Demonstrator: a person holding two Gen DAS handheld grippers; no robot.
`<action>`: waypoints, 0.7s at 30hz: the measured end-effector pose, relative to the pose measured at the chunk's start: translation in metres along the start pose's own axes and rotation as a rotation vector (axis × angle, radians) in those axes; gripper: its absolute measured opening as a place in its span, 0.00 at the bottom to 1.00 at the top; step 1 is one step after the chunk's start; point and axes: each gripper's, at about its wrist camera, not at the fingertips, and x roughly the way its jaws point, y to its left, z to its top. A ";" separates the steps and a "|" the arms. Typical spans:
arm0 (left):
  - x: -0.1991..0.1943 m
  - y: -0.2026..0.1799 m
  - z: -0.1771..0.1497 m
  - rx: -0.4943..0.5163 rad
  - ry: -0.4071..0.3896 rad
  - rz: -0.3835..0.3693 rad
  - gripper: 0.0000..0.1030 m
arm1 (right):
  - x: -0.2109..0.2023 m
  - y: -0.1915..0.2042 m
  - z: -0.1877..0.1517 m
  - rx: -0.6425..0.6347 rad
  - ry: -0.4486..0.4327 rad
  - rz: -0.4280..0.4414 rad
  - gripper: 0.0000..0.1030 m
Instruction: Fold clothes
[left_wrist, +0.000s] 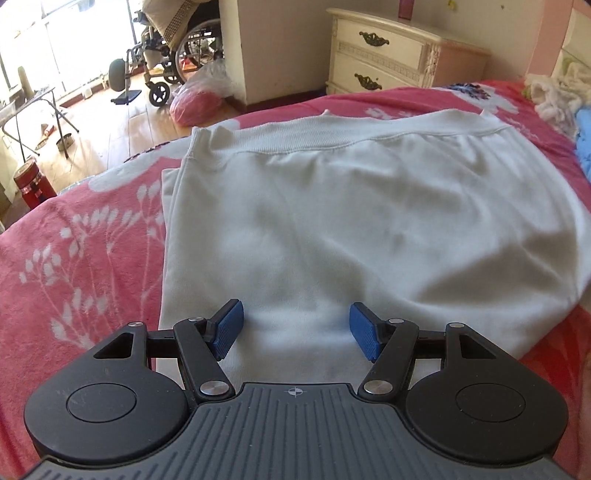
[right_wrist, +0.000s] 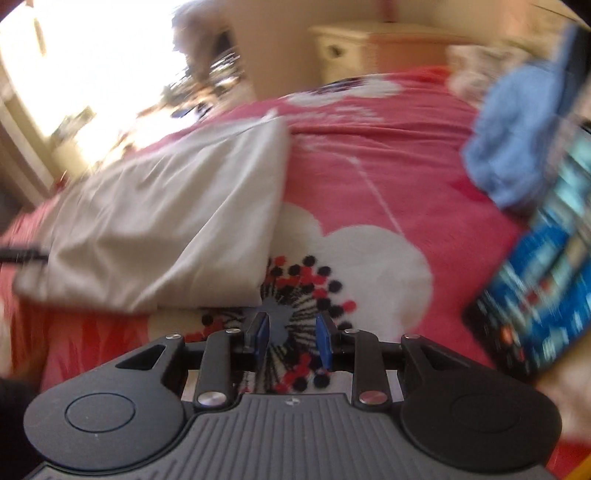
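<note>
- the white garment lies flat on the pink bedspread, already doubled along its left side, ribbed hem at the far edge.
- the left gripper hangs over the garment's near edge, jaws well apart, nothing between the blue pads; cloth lies below them but is not pinched.
- the right gripper has its jaws narrowly parted and empty. it is over the flower print of the bedspread, just off the garment's near right corner.
- risk: if the right gripper comes down where it is, it may nip the bedspread instead of the garment, since its tips are beside the corner, not over it.
- risk: the left jaws sit inward of the edge, so closing there could bunch a ridge of cloth or take only the top layer, leaving the fold crooked.
- risk: uneven grips on the two sides would skew the next fold.
- only the left view shows the hem, the dresser and a wheelchair sharply.
- only the right view, though blurred, shows the garment's right edge, a blue cloth and a dark patterned thing at far right; what that is i cannot tell.
</note>
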 end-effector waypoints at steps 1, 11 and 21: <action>0.001 0.000 0.000 0.009 0.001 0.002 0.62 | 0.004 0.000 0.003 -0.032 0.014 0.022 0.29; 0.003 -0.002 0.001 0.034 0.007 0.008 0.63 | 0.038 0.004 0.023 -0.169 0.077 0.200 0.29; 0.005 -0.002 0.001 0.049 -0.009 0.010 0.64 | 0.016 0.020 0.037 -0.491 0.019 0.208 0.04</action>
